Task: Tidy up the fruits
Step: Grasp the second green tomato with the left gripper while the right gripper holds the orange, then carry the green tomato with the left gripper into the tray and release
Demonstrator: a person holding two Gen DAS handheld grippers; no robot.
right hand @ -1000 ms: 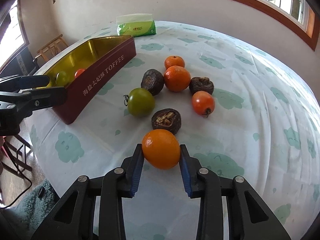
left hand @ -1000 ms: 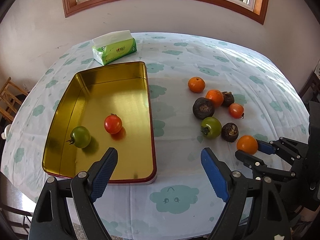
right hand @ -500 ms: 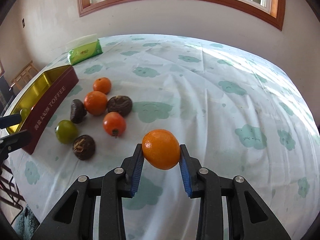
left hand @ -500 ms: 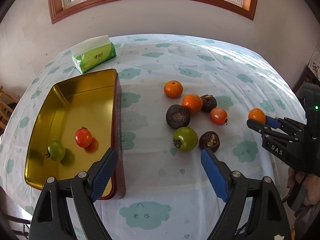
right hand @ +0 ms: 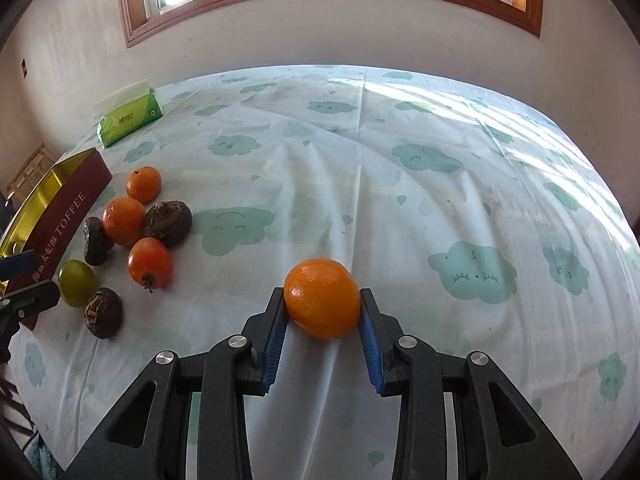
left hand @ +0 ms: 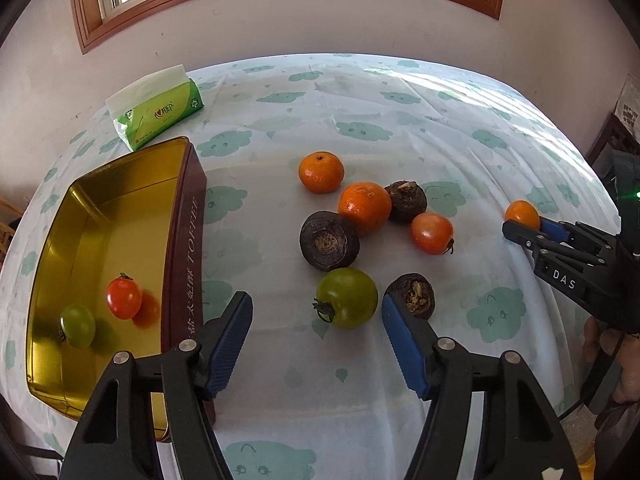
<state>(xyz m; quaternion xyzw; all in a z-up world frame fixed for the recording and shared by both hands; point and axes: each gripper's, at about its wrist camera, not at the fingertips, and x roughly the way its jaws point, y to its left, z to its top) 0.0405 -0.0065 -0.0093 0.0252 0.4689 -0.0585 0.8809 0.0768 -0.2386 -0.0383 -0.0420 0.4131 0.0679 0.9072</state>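
Observation:
My left gripper (left hand: 316,308) hovers low over the table, its jaws closing around a green tomato (left hand: 346,298) that sits between the blue pads; neither pad touches it. Behind it lie two mandarins (left hand: 321,172), a red tomato (left hand: 432,233) and three dark round fruits (left hand: 329,240). The gold toffee tin (left hand: 188,248) at the left holds a red tomato (left hand: 124,298) and a small green one (left hand: 78,326). My right gripper (right hand: 322,300) is shut on an orange (right hand: 322,298), held above the cloth to the right of the heap; the left wrist view shows that orange (left hand: 522,214) at the far right.
A green tissue pack (left hand: 158,114) lies at the back left of the cloud-print tablecloth (right hand: 440,200). A wall with a wood-framed window stands behind the round table. A person's hand (left hand: 612,356) grips the right tool. A wooden chair (right hand: 28,168) stands off the left edge.
The left gripper moved right from the tin to the loose fruit and its jaws narrowed around the green tomato. The right gripper carried the orange to the right, away from the heap.

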